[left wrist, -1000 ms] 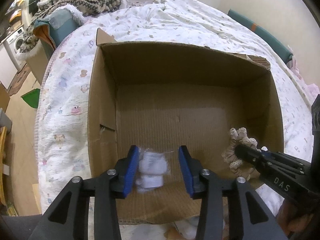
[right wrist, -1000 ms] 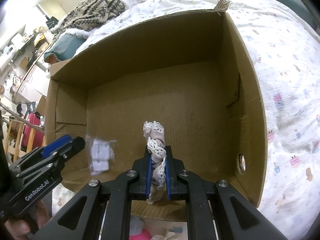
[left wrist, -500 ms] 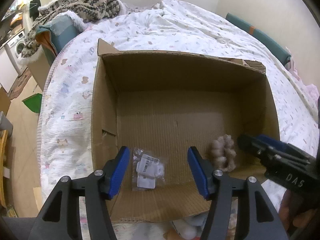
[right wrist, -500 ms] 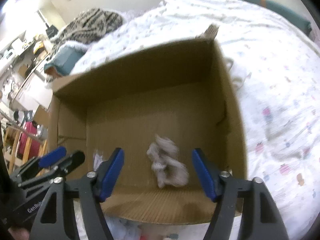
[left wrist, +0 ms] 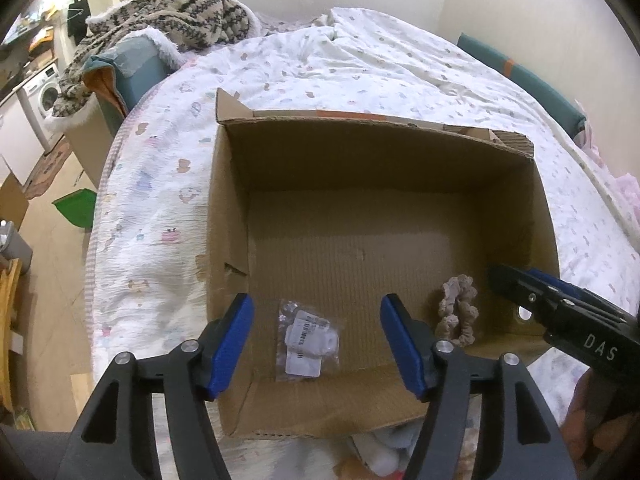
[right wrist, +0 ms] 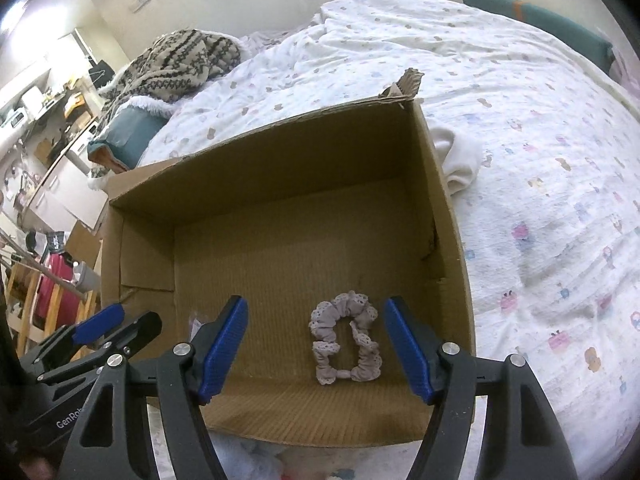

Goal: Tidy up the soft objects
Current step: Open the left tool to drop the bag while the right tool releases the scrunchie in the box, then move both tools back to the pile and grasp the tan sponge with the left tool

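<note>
Sitting on the bed [right wrist: 540, 128], a box [right wrist: 280, 168] is holding a scrunchie [right wrist: 346, 338] lying flat, long axis running away from the right gripper [right wrist: 316, 344]. Both it and the left gripper [left wrist: 316, 340], over a packet [left wrist: 306, 338], are gaping wide.

Your left gripper [left wrist: 316, 340] and right gripper [right wrist: 316, 346] both have their blue-padded jaws spread wide with nothing between them, held side by side and close together, each pointing forward and downward.
</note>
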The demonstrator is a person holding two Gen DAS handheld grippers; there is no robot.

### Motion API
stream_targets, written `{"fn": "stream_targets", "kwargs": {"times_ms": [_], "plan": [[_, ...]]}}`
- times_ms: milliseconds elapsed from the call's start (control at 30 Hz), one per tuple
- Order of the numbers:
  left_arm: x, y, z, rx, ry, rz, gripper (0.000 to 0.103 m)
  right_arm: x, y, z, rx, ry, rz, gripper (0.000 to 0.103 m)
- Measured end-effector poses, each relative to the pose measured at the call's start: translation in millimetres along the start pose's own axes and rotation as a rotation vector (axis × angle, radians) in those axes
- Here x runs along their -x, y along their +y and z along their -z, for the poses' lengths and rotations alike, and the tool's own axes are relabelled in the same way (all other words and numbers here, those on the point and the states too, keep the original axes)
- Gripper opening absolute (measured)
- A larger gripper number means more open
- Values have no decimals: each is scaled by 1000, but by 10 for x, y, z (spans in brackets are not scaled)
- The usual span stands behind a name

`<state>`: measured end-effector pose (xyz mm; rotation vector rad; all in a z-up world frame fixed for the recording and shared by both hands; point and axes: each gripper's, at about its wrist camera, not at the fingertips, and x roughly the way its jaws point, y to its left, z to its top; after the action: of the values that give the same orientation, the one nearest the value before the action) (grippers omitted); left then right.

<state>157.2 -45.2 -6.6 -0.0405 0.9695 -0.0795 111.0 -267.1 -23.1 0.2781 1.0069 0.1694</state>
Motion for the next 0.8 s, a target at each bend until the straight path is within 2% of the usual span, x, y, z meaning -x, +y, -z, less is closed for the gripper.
{"fn": "stream_targets", "kwargs": {"times_ms": [500, 800], "plan": [[330, 96, 121, 22, -50, -47, 63, 271, 31, 150, 6, -18, -4, 75], [516, 216, 293, 51, -51, -64, 63, 467, 6, 308, -4, -20, -6, 75]]}}
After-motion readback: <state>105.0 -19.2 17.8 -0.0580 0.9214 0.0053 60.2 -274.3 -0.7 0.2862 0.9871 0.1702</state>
